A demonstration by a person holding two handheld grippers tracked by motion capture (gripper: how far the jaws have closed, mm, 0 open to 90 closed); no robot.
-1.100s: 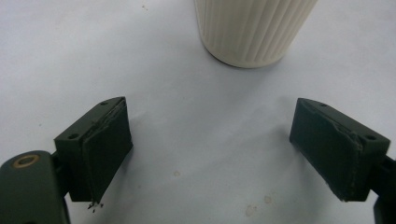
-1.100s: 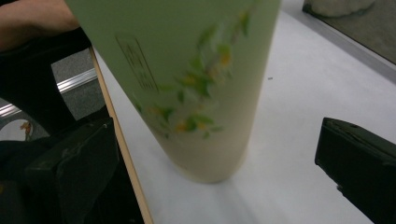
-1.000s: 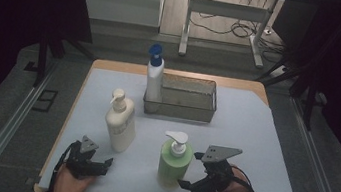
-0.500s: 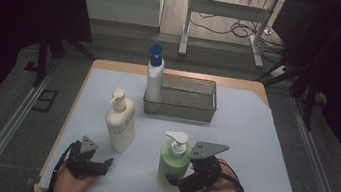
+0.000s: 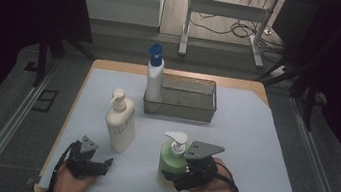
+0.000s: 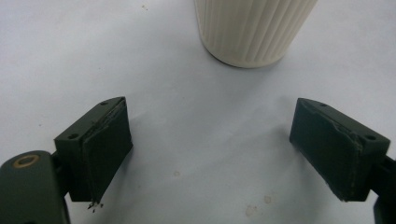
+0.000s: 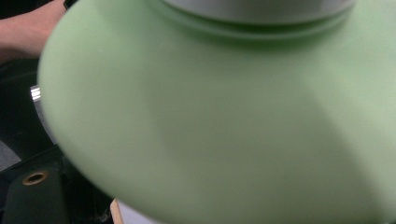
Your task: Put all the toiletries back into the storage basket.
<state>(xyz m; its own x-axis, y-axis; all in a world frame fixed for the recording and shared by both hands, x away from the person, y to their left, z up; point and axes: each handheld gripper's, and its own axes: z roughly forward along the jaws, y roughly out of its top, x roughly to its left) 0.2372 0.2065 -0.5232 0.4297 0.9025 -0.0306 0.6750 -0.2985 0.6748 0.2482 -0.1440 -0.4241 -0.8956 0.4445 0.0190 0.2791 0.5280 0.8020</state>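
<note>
A green pump bottle with a white pump stands near the table's front, right of centre. My right gripper reaches it from the right, its jaws either side of the body. They have just been closing with the bottle between them. In the right gripper view the green bottle is very close and hides the pads. A cream ribbed pump bottle stands left of it. My left gripper rests open at the front left, just short of the cream bottle, with nothing between its fingers.
A wire mesh basket sits at the back centre, and a white bottle with a blue pump stands at its left end. White paper covers the tabletop. Dark curtains and a metal stand lie beyond the table.
My right hand has slid left until its gripper sits around the green bottle. The left hand and all bottles stay where they were.
</note>
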